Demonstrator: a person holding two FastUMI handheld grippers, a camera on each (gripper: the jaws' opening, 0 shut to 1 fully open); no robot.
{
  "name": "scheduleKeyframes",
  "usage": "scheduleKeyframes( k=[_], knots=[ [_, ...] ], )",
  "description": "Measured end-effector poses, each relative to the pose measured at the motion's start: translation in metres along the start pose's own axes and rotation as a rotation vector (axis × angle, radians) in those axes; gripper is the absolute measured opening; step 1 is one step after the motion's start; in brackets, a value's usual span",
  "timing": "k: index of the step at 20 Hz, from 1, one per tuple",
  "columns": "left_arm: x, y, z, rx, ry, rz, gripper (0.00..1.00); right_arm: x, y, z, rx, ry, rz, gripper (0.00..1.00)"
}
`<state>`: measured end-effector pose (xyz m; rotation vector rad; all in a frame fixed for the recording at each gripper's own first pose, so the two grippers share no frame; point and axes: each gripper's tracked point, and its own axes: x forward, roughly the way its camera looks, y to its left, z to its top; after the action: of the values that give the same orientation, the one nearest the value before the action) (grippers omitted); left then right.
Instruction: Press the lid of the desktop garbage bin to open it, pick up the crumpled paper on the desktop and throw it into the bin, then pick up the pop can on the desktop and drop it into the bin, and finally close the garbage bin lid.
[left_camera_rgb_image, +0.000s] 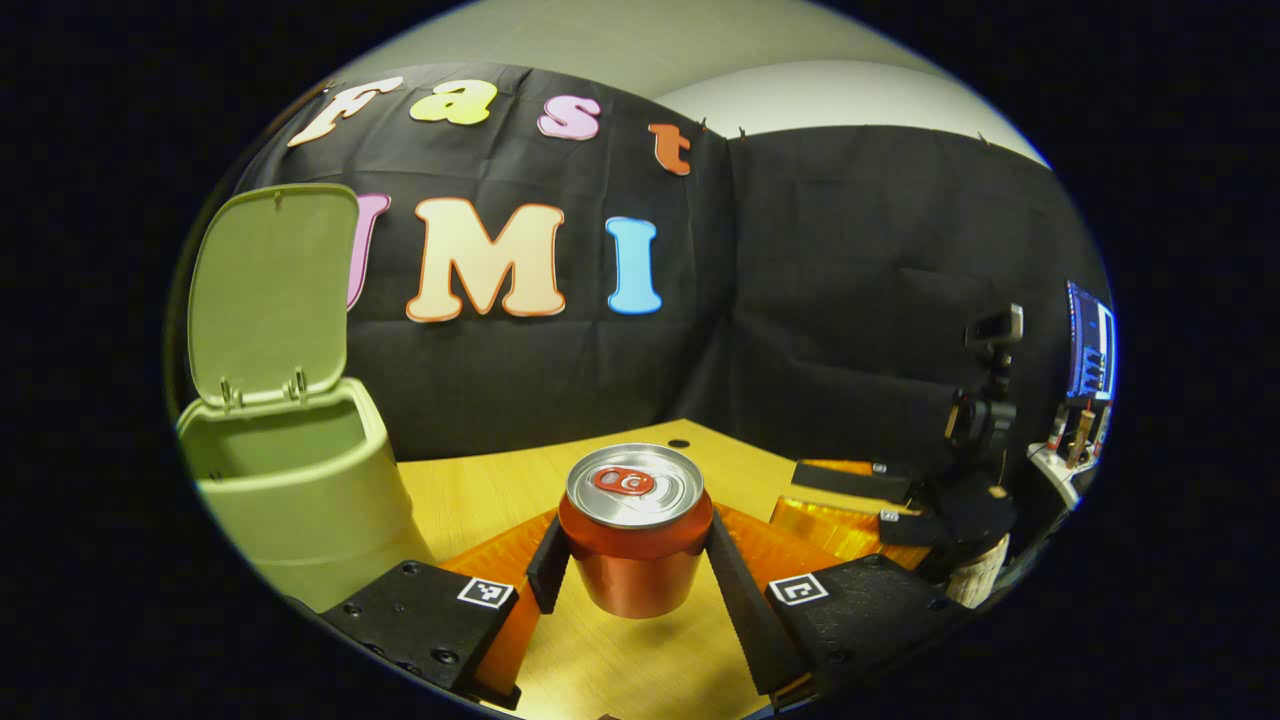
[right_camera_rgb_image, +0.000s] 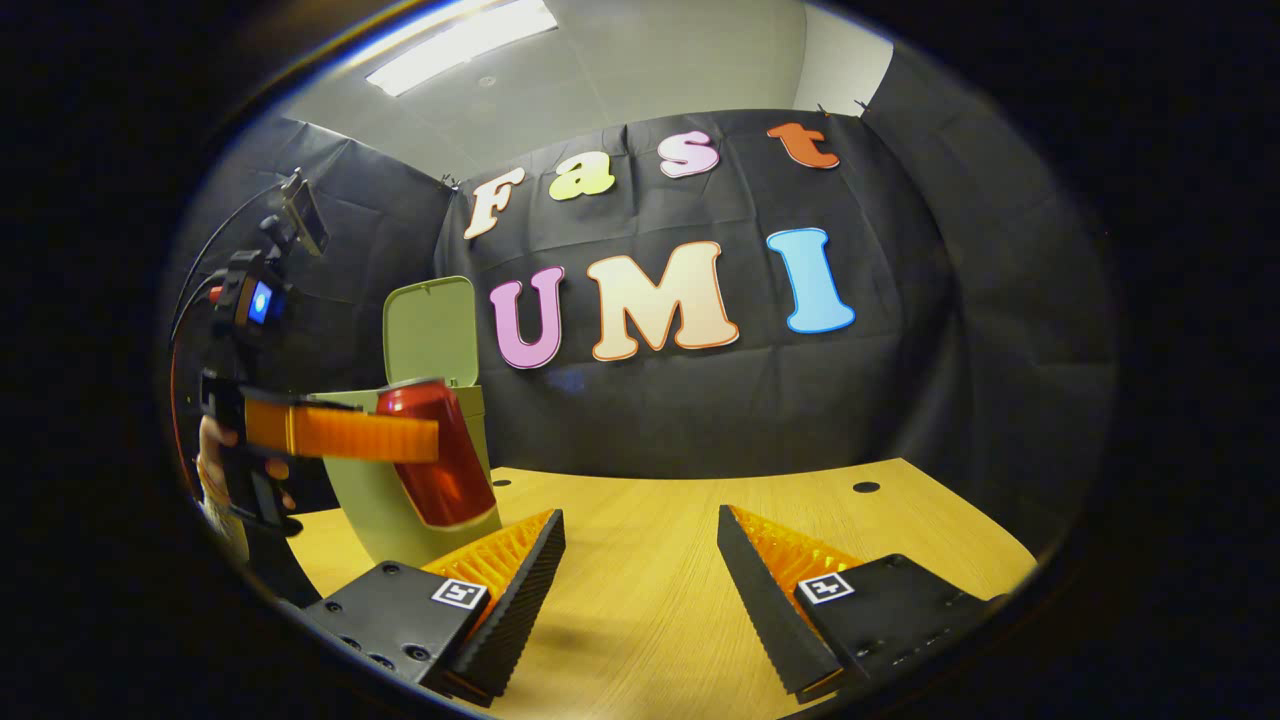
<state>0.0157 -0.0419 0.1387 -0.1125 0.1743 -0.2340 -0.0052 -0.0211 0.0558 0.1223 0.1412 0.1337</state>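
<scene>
Above the wooden desktop (right_camera_rgb_image: 650, 560), left claw (left_camera_rgb_image: 637, 560) clamps the pop can (left_camera_rgb_image: 636, 540); right claw (right_camera_rgb_image: 640, 590) gapes.

The pop can (left_camera_rgb_image: 636, 530) looks like metal: a glossy red wall with bright highlights and a brushed silvery top with a red pull tab. The garbage bin (left_camera_rgb_image: 300, 490) and its raised lid (left_camera_rgb_image: 272, 290) look like smooth, matt pale green plastic. The worktop (right_camera_rgb_image: 660, 590) has a light wood-grain face with a soft sheen. The fingers (left_camera_rgb_image: 742, 600) of the left tongs (left_camera_rgb_image: 640, 580) are ribbed
</scene>
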Motion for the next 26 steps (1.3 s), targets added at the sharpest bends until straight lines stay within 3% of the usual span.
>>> scheduleKeyframes(
  k=[5, 8, 12, 14, 23, 25, 26],
  knots=[
    [-0.02, 0.046, 0.084, -0.05, -0.086, 0.067, 0.77, -0.003, 0.012, 0.003, 0.004, -0.007, 0.021, 0.96],
    [-0.033, 0.099, 0.113, -0.015, -0.119, 0.186, 0.77, -0.001, 0.017, -0.003, -0.009, 0.013, 0.031, 0.97],
    [-0.055, 0.158, 0.103, 0.02, -0.068, 0.341, 0.77, 0.003, 0.02, -0.011, -0.015, 0.034, 0.037, 0.96],
    [-0.061, 0.174, 0.091, 0.016, -0.033, 0.382, 0.77, 0.005, 0.022, -0.015, -0.014, 0.047, 0.039, 0.96],
    [-0.073, 0.207, 0.067, -0.027, 0.024, 0.449, 0.77, 0.0, 0.02, -0.009, -0.017, 0.04, 0.034, 0.96],
    [-0.074, 0.204, 0.073, -0.003, 0.014, 0.454, 0.87, -0.002, 0.019, -0.006, -0.013, 0.035, 0.031, 0.96],
    [-0.074, 0.202, 0.078, 0.017, 0.011, 0.455, 0.87, -0.003, 0.019, -0.005, -0.012, 0.034, 0.029, 0.96]
  ],
)
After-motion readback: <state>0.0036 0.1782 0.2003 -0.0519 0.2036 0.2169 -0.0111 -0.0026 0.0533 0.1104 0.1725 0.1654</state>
